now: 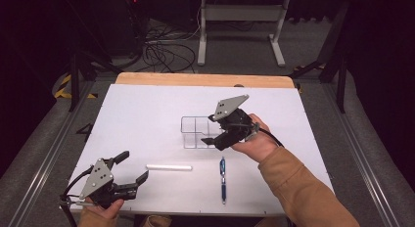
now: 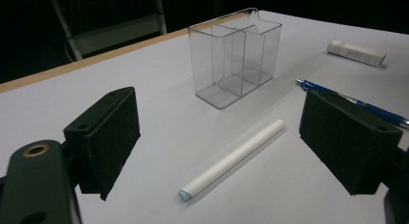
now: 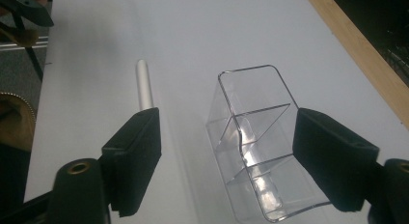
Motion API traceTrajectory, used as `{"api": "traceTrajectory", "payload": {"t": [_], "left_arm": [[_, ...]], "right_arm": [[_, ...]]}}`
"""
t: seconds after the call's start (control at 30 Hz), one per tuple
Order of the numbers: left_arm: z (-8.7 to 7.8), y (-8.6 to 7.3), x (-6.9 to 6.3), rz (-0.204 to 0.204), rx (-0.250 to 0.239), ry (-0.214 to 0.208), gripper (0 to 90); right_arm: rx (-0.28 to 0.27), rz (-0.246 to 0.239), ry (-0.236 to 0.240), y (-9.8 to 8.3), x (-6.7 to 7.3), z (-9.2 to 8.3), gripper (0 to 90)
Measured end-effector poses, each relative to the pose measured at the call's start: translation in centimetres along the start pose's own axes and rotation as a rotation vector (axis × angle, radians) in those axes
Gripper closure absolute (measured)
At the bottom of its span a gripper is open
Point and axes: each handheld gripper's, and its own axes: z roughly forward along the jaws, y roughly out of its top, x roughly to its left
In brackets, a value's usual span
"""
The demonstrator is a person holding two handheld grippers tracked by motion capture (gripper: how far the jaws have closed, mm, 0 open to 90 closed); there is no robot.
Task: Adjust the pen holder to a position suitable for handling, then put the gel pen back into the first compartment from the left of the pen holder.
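clear divided holder (image 1: 195,132) standing upright mid-table, right gripper (image 1: 215,139) hanging released just beside and above it; white tube (image 1: 169,167) lying crosswise at the near edge, long axis pointing toward the nearer, released left gripper (image 1: 133,167), blue pen (image 1: 223,179) resting beyond.

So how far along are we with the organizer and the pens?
The clear organizer stands upright, apparently placed; its compartments look empty. The right gripper is open beside it and the left gripper is open too. The white tube and blue pen still lie on the table.
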Motion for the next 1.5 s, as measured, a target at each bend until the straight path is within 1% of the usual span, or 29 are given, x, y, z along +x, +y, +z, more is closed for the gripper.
{"api": "traceTrajectory", "payload": {"t": [0.07, 0.2, 0.23, 0.37, 0.5, 0.53, 0.6, 0.77, 0.83, 0.9, 0.93, 0.97, 1.0, 1.03, 1.1, 1.17, 1.2, 1.23, 1.27, 1.37, 1.4, 1.43, 1.47, 1.5], "left_arm": [[0.0, 0.0, 0.0, 0.002, 0.002, -0.001, 15.1], [0.0, 0.0, 0.0, 0.002, -0.001, -0.001, 15.1], [0.0, 0.0, 0.0, 0.002, -0.002, -0.001, 15.1], [0.1, 0.0, -0.1, 0.002, 0.001, -0.003, 15.1], [0.1, 0.0, -0.1, 0.003, 0.001, -0.001, 15.1], [0.1, 0.0, -0.1, 0.004, 0.0, 0.0, 15.1], [0.1, 0.0, -0.1, 0.003, 0.001, -0.002, 15.2], [0.1, 0.0, -0.1, 0.005, 0.001, -0.002, 15.2], [0.1, 0.0, -0.2, 0.005, 0.002, -0.001, 15.2], [0.1, 0.0, -0.2, 0.004, 0.005, 0.003, 15.2], [0.1, 0.0, -0.2, 0.006, 0.005, 0.004, 15.3], [0.1, 0.0, -0.2, 0.006, 0.005, 0.004, 15.3], [0.1, 0.0, -0.2, 0.007, 0.005, 0.004, 15.3], [0.1, 0.0, -0.2, 0.008, 0.006, 0.005, 15.3], [0.1, 0.0, -0.1, 0.01, 0.006, 0.005, 15.3], [0.1, 0.0, -0.1, 0.013, 0.008, 0.009, 15.3], [0.1, 0.0, -0.1, 0.013, 0.007, 0.009, 15.3], [0.1, 0.0, -0.1, 0.012, 0.006, 0.008, 15.3], [0.1, 0.0, -0.1, 0.01, 0.006, 0.008, 15.3], [0.1, 0.0, -0.1, 0.007, 0.006, 0.007, 15.3], [0.1, 0.0, -0.2, 0.005, 0.007, 0.007, 15.3], [0.1, 0.0, -0.1, 0.007, 0.006, 0.007, 15.3], [0.1, 0.0, -0.1, 0.009, 0.005, 0.008, 15.3], [0.1, 0.0, -0.1, 0.01, 0.006, 0.009, 15.3]], "right_arm": [[-0.013, 0.016, -0.009, -0.2, 0.2, -0.2, 17.9], [-0.031, 0.033, -0.016, -0.5, 0.7, -0.6, 12.5], [-0.034, 0.037, -0.027, -0.6, 1.0, -0.8, 10.4], [-0.042, 0.038, -0.026, -0.7, 1.2, -1.0, 9.1], [-0.055, 0.048, -0.04, -0.7, 1.3, -1.3, 5.0], [-0.057, 0.051, -0.044, -0.7, 1.4, -1.4, 4.1], [-0.051, 0.073, -0.031, -0.7, 1.5, -1.5, 1.2], [-0.065, 0.085, -0.042, -0.8, 2.1, -2.1, 0.7], [-0.055, 0.118, -0.032, -0.8, 2.3, -2.0, 0.6], [-0.055, 0.139, -0.072, -0.9, 2.5, -2.0, 0.7], [-0.061, 0.145, -0.084, -1.0, 2.6, -2.0, 0.8], [-0.064, 0.153, -0.082, -1.0, 2.6, -2.0, 3.3], [-0.054, 0.168, -0.067, -1.1, 2.5, -2.0, 5.9], [-0.038, 0.202, -0.045, -1.1, 2.3, -1.9, 5.7], [0.005, 0.281, -0.001, -1.1, 1.7, -1.7, 5.4], [0.061, 0.356, 0.035, -1.3, 1.1, -1.5, 5.8], [0.074, 0.404, 0.066, -1.4, 0.7, -1.4, 5.8], [0.087, 0.428, 0.086, -1.5, 0.5, -1.4, 5.8], [0.089, 0.415, 0.093, -1.6, 0.5, -1.4, 5.9], [0.062, 0.344, 0.073, -1.8, 0.9, -1.7, 6.5], [0.064, 0.324, 0.045, -1.8, 1.3, -1.7, 8.0], [0.064, 0.324, 0.045, -1.8, 1.3, -1.7, 8.0], [0.073, 0.321, 0.021, -1.8, 1.6, -1.7, 8.1], [0.08, 0.303, -0.001, -1.8, 1.7, -1.7, 8.1]]}}
